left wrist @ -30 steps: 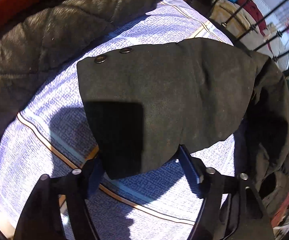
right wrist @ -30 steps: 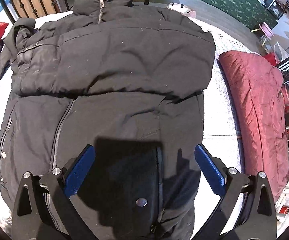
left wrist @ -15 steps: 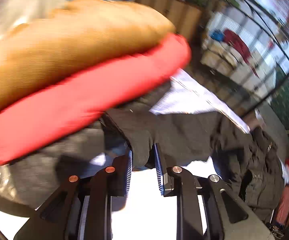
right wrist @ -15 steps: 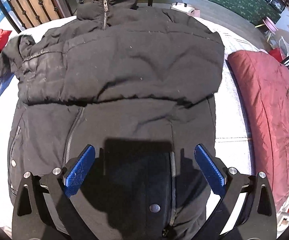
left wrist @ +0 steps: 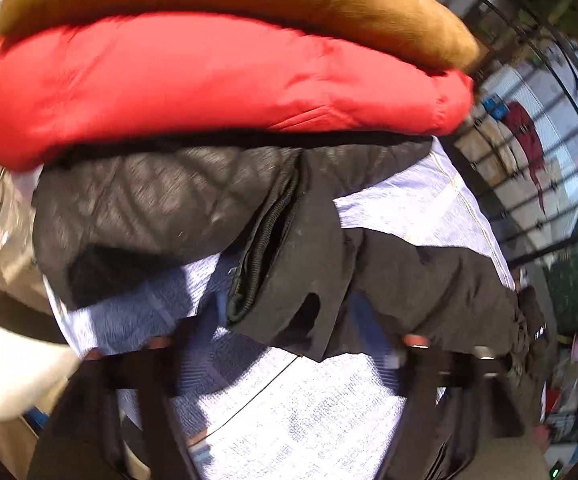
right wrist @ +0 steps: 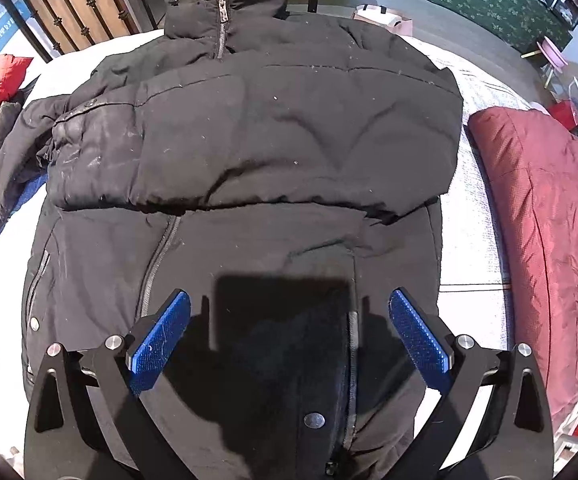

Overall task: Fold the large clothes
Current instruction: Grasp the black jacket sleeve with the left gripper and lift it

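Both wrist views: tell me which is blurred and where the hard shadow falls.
Left wrist view: motion-smeared, the left hand-held gripper blurred. Right wrist view: sharp, sunlit; a hard block shadow lies on the black jacket between the open right hand-held gripper fingers.

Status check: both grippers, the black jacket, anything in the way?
Left gripper open, jaws just opening, sleeve cuff not pinched. Right gripper open over black jacket. Red jacket stacked nearby.
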The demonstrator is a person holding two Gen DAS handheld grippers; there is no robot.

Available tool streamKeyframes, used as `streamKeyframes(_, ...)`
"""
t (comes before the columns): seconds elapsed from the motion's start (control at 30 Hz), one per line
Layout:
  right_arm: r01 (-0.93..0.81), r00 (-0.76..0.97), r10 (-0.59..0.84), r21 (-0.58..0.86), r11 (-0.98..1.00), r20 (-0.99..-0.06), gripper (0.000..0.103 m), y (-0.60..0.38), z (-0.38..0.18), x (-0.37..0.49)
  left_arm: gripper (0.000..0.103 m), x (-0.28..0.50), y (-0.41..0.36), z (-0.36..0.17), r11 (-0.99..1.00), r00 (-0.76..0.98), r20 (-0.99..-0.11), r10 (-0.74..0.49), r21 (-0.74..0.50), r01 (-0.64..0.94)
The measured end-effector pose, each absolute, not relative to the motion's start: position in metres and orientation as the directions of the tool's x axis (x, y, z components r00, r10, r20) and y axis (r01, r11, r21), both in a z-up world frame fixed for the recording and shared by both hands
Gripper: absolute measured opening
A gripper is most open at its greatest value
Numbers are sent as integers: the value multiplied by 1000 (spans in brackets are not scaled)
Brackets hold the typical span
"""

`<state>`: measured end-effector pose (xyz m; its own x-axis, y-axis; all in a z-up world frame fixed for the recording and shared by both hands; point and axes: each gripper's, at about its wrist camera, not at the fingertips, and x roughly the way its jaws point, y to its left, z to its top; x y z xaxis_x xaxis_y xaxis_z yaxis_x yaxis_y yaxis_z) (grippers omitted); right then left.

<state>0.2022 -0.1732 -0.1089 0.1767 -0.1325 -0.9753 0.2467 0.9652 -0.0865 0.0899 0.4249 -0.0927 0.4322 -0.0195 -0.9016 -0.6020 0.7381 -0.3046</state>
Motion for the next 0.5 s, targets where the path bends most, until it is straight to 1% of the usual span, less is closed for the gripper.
streamKeyframes(0.07,251,171,-136,-90,964,-976,98,-175,-109,200,77,83,430,-102,698,427,-904,-14,-315,-643)
streamKeyframes(0.2,263,166,-140,-93,960,-976,98,-178,-109,195,84,84,439,-125,682,386,-922,-14,-291,-671)
streamKeyframes(0.27,261,162,-140,-95,961,-977,98,-178,-110,193,84,89,444,-139,674,351,-935,-41,-286,-682)
streamKeyframes(0.37,256,158,-142,-99,962,-977,98,-175,-110,192,84,100,442,-146,657,383,-920,-88,-343,-671)
streamKeyframes(0.4,254,157,-142,-99,962,-977,98,-174,-110,191,82,105,440,-147,659,387,-918,-83,-342,-670)
streamKeyframes(0.43,252,155,-141,-99,963,-978,98,-173,-110,191,76,109,437,-147,662,391,-917,-84,-344,-666)
streamKeyframes(0.47,251,154,-140,-98,963,-978,98,-172,-110,191,68,115,432,-149,667,401,-911,-100,-360,-652)
streamKeyframes(0.5,249,154,-140,-99,963,-978,98,-171,-109,192,56,119,426,-150,673,397,-911,-109,-361,-645)
